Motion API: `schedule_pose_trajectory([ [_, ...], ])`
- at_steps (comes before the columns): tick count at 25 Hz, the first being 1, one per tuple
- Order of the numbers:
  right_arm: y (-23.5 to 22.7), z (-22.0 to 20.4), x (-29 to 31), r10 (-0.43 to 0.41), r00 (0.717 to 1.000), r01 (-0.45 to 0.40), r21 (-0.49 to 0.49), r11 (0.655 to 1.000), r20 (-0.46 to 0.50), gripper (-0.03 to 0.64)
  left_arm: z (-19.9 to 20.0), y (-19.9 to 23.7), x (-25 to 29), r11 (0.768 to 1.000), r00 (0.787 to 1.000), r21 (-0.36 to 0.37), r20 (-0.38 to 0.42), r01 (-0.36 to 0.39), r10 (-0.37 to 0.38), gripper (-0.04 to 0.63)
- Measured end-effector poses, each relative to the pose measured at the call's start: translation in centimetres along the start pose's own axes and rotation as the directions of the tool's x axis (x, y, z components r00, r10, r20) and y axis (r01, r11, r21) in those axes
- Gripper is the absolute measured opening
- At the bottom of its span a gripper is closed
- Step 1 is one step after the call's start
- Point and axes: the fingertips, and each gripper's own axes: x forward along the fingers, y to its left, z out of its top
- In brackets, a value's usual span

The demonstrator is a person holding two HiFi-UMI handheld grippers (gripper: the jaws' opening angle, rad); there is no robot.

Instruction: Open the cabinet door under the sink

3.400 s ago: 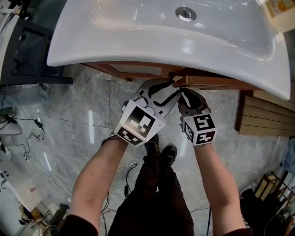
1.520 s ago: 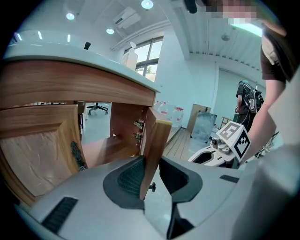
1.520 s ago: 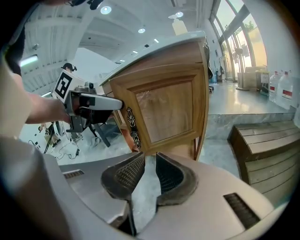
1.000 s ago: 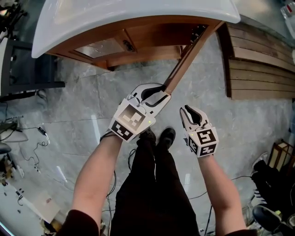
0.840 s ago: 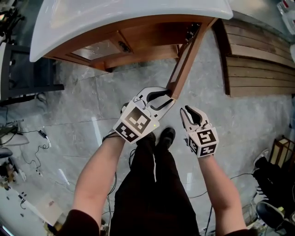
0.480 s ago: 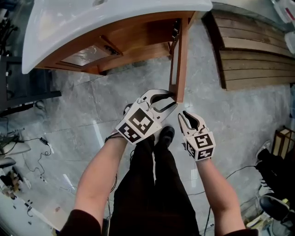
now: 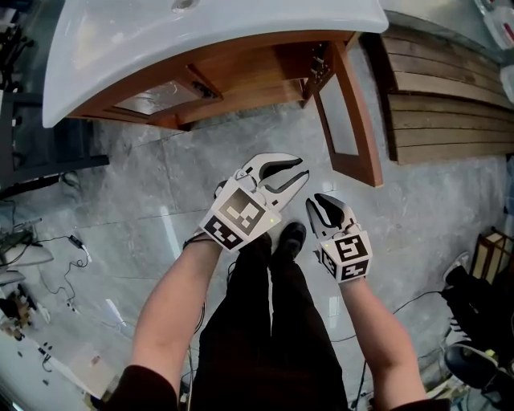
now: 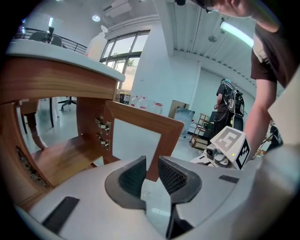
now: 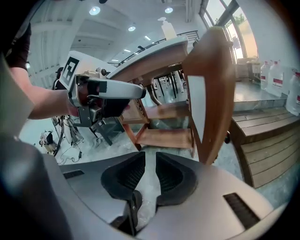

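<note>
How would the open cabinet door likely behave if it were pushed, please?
The door would probably swing as one stiff piece on its hinges, not flex. Its wood looks solid, so it is likely fairly heavy. The pale panel may be glass, so a hard shove could be risky.

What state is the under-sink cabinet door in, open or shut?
Open. The cabinet door stands swung well out from the cabinet under the sink, with its hinges exposed and the inside showing.

cabinet door swung clear; left gripper's empty fingers were closing.
</note>
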Motion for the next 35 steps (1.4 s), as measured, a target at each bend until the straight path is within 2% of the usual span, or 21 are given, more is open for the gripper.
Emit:
schedule_pose_trajectory([
  [6,1.7,3.7,3.2,0.036,0.999,-0.035,-0.054,0.998,0.014,0.086,-1.1,5.2,-4.1,0.989,0.991,-0.067,0.024,-0.132,0.134,0.092],
  [12,3.4,8.8,7.8,0.058,0.997,-0.053,-0.106,0.993,0.047,0.086,-3.1,10.9,-8.8,0.949,0.959,-0.150,0.019,-0.277,0.283,0.078],
  [21,6.8,16.9,15.3,0.074,0.994,-0.061,-0.158,0.986,0.083,0.086,-5.6,18.7,-14.9,0.903,0.918,-0.188,0.009,-0.387,0.396,0.031],
  [28,6.6,21.2,19.0,0.055,0.991,-0.037,-0.142,0.989,0.119,0.086,-7.2,23.3,-14.4,0.864,0.888,-0.217,-0.029,-0.455,0.460,0.036],
  [31,6.2,22.1,19.8,0.064,0.991,-0.047,-0.147,0.988,0.118,0.086,-7.5,24.6,-13.0,0.848,0.879,-0.247,-0.038,-0.470,0.476,0.111],
  [35,5.2,22.8,20.9,0.090,0.989,-0.071,-0.163,0.984,0.114,0.086,-8.0,26.1,-10.9,0.821,0.861,-0.273,-0.067,-0.502,0.504,0.144],
])
